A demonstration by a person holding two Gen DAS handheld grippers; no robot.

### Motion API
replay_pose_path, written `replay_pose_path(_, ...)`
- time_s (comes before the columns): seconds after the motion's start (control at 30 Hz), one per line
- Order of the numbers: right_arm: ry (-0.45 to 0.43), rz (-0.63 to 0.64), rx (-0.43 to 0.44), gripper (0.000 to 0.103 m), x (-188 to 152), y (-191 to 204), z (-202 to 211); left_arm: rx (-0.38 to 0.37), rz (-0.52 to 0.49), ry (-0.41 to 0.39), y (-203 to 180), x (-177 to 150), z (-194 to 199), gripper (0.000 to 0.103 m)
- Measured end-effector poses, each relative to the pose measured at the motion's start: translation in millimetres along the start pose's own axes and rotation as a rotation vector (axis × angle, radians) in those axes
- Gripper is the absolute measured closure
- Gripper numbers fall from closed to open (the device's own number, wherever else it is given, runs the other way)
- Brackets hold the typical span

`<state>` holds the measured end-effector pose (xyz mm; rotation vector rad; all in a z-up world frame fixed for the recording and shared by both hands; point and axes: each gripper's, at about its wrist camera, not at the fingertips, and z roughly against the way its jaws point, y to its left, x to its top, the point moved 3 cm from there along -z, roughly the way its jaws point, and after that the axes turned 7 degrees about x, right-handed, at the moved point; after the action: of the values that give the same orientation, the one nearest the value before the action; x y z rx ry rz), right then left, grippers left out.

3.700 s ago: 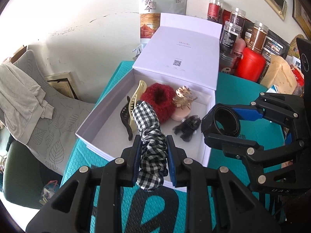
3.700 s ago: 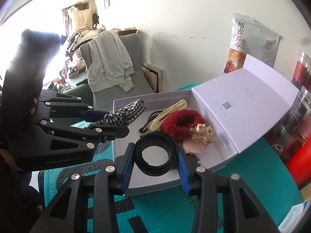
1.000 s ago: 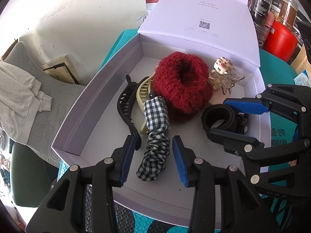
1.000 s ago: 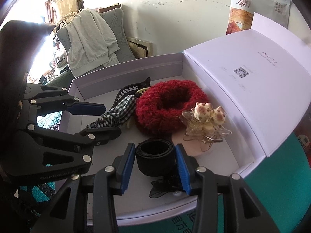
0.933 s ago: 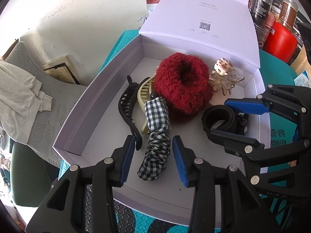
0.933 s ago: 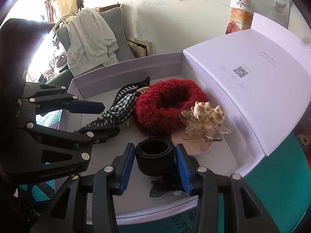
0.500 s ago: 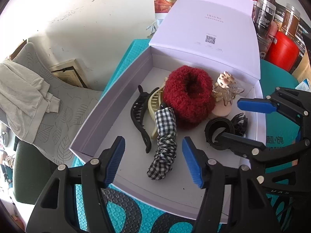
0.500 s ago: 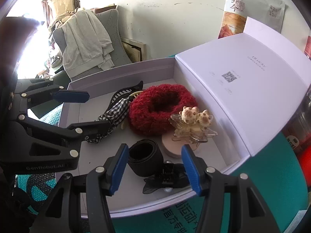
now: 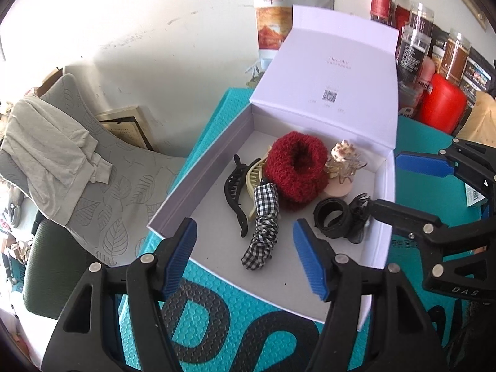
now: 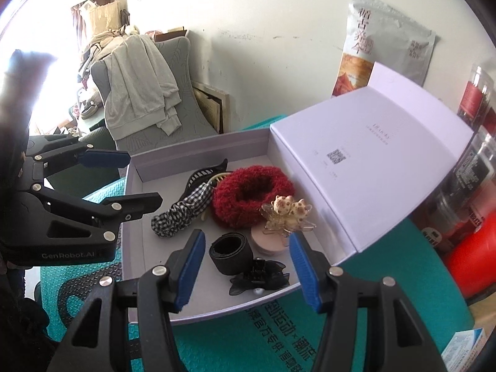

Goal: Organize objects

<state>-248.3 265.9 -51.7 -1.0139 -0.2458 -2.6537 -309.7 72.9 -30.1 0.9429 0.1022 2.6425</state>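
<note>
- The left gripper [image 9: 245, 255] is hovering over the near edge of the white box [image 9: 198, 179], its jaws widening and holding nothing.
- The checked scrunchie [image 9: 263, 226] is lying free on the box floor just ahead of those fingers, its long axis running away from them.
- The right gripper [image 10: 248, 266] is standing partly open and empty, with the black band [image 10: 229, 252] lying loose just beyond its pads, nearer this hand.
</note>
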Motion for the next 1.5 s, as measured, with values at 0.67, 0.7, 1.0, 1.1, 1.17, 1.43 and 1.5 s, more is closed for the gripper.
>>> replay_pose_path(0.67, -0.135, 0.028, -0.059, 0.039, -19.8, 36.4, 106.1, 0.075, 0.034, -0.135, 0.6, -27.8, 133.2, 0.023)
replay_pose_path(0.7, -0.139, 0.029, -0.060, 0.038, -22.7, 38.4, 110.9, 0.073, 0.037, -0.139, -0.9, -30.7, 138.6, 0.022)
replay_pose_path(1.0, -0.159, 0.011, -0.098, 0.037, -55.7, 52.2, 145.3, 0.057, 0.055, -0.142, -22.4, -63.9, 174.1, 0.019)
replay_pose_path(1.1, -0.163, 0.003, -0.109, 0.037, -66.8, 56.3, 151.9, 0.084, 0.055, -0.153, -27.9, -73.8, 181.3, 0.019)
replay_pose_path(1.17, -0.163, -0.001, -0.115, 0.037, -74.1, 59.4, 155.4, 0.076, 0.051, -0.153, -31.6, -80.4, 186.1, 0.019)
replay_pose_path(1.43, -0.158, -0.035, -0.122, 0.037, -101.0, 71.2, 167.3, 0.080, 0.050, -0.144, -41.7, -111.4, 203.6, 0.017)
replay_pose_path(1.5, -0.154, -0.046, -0.114, 0.037, -106.2, 73.3, 169.1, 0.080, 0.060, -0.138, -43.5, -119.1, 206.3, 0.016)
